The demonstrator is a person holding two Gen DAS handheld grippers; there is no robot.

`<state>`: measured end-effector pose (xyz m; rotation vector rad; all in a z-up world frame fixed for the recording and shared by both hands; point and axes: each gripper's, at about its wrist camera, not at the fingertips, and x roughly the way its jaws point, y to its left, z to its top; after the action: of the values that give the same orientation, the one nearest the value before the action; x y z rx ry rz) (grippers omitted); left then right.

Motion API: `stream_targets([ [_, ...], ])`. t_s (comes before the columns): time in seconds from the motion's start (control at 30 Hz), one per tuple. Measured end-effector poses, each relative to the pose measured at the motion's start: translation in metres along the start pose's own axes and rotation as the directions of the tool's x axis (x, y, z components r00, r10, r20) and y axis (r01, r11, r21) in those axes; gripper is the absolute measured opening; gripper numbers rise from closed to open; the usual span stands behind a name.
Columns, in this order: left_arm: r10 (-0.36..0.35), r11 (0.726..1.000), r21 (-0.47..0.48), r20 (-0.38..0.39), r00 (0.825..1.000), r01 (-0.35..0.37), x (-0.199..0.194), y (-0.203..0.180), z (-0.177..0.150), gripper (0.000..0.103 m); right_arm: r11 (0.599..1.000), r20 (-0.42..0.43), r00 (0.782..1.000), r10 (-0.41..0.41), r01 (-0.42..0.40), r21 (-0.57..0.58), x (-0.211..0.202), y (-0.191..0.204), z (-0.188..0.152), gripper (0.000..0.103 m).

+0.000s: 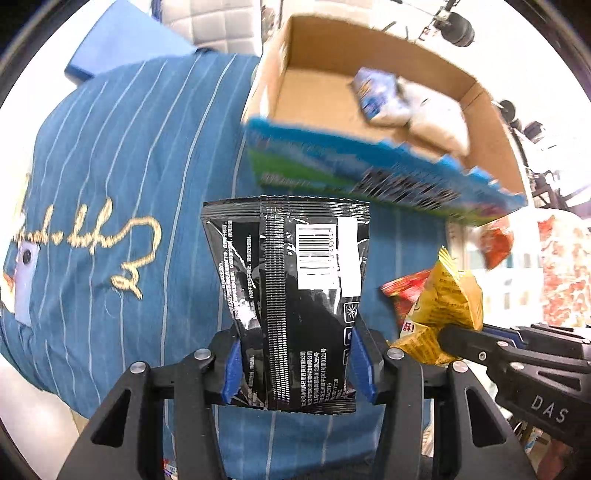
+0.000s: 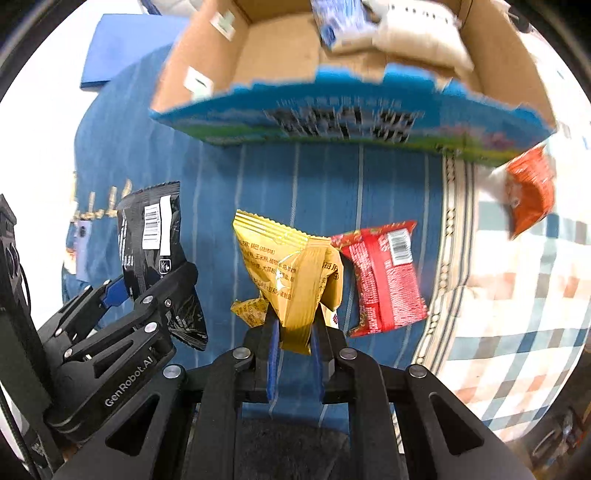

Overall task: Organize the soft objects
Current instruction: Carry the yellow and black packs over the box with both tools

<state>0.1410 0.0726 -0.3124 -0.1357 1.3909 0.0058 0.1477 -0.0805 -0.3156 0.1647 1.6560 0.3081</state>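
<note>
The cardboard box [image 2: 280,40] holds white-and-blue packs [image 2: 391,33]. Below the box, the left gripper [image 1: 295,365] clamps an upright black packet [image 1: 291,280]; the right gripper [image 2: 295,354] clamps an upright yellow packet [image 2: 291,273].

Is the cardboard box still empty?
No. The cardboard box already holds a blue-and-white packet and a white packet lying on its floor.

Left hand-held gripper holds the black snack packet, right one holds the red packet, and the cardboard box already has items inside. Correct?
Not quite. The right hand-held gripper holds the yellow snack packet, as the right wrist view shows; the red packet lies on the blue striped cloth. The rest stands.
</note>
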Motion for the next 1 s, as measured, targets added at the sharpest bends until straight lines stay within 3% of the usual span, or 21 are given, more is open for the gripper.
stream_targets([
  [0.33,-0.081,0.994,0.079,0.083,0.993,0.074,-0.059,-0.038,0.041,0.046,1.0,0.128,0.992,0.014,-0.011,-0.022,-0.095,-0.017,0.018,0.016],
  [0.6,-0.141,0.98,0.156,0.126,0.982,0.12,-0.088,-0.069,0.114,0.046,0.999,0.228,0.974,-0.02,0.026,-0.022,-0.156,-0.032,0.068,0.016],
  [0.77,-0.11,0.982,0.169,0.12,0.987,0.089,-0.073,-0.074,0.169,0.046,0.997,0.214,0.974,-0.069,0.075,-0.019,-0.154,-0.051,0.115,0.016],
  [1.0,-0.058,0.985,0.163,-0.011,0.998,0.059,-0.004,-0.068,0.23,0.046,0.989,0.076,0.988,-0.137,0.141,-0.041,-0.092,-0.079,0.17,0.016],
])
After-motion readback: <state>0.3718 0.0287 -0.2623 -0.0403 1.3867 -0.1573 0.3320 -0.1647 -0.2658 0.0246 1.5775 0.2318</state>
